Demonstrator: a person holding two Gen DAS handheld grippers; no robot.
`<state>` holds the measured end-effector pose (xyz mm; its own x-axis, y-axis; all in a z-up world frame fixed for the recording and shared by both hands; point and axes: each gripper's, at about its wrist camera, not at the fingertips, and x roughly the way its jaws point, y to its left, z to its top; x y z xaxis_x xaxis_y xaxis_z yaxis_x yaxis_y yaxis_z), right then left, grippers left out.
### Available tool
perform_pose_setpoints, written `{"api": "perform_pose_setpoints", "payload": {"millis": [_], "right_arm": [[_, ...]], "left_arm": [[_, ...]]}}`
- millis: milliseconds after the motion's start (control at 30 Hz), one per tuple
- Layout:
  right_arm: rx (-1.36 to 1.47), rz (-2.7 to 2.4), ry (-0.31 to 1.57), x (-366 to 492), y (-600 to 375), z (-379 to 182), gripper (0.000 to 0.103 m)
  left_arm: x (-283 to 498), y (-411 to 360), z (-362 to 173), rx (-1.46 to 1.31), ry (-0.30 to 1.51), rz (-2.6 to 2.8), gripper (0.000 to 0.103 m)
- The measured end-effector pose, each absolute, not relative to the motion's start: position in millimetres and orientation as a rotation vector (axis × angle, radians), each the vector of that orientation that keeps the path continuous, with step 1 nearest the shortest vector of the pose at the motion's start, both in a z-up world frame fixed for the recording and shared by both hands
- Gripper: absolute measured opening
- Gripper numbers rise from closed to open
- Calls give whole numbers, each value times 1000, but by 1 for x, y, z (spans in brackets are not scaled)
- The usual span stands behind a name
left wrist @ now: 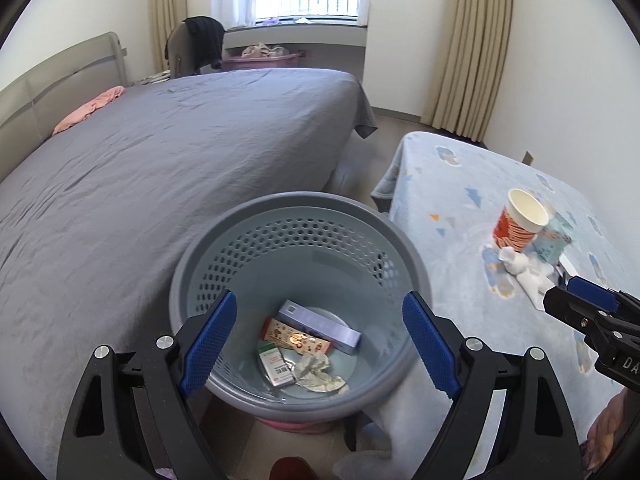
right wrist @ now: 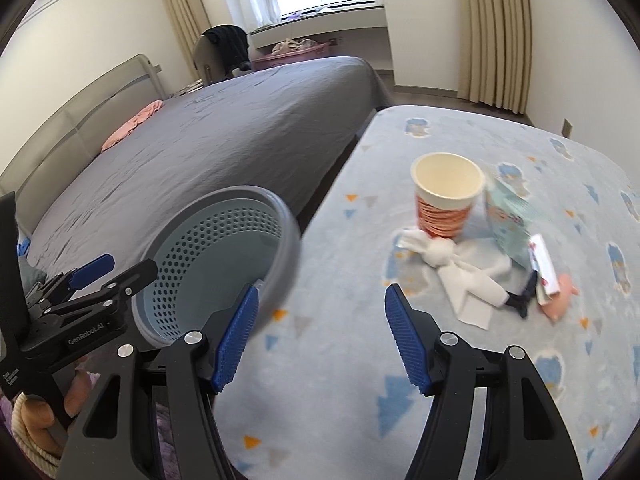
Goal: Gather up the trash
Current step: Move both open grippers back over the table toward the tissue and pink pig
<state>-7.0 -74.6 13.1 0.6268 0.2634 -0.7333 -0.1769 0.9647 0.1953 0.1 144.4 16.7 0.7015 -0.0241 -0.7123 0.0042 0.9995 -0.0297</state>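
A grey perforated waste basket (left wrist: 208, 240) stands between the bed and the table; it also shows in the right wrist view (right wrist: 224, 240). Inside lie several small boxes (left wrist: 320, 326) and crumpled paper (left wrist: 318, 372). My left gripper (left wrist: 318, 338) is open and empty above the basket. On the table, a paper cup (right wrist: 446, 196) stands upright beside white tissues (right wrist: 460, 272), a teal packet (right wrist: 510, 220) and a small wrapper (right wrist: 544, 268). My right gripper (right wrist: 320, 338) is open and empty above the table, short of the tissues.
The table has a light blue patterned cloth (right wrist: 460, 380). A bed with a grey sheet (left wrist: 160, 160) fills the left. A small pink figure (right wrist: 560, 300) lies at the table's right. Curtains, a chair and a window sit at the back.
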Motion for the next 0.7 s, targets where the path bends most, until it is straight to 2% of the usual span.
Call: {"api": "perform_pose_setpoints", "payload": {"millis": [700], "right_arm": [[139,69,850,-36,-209,14,63]], "left_arm": [[-6,32,25,30,787,-177,83]]}}
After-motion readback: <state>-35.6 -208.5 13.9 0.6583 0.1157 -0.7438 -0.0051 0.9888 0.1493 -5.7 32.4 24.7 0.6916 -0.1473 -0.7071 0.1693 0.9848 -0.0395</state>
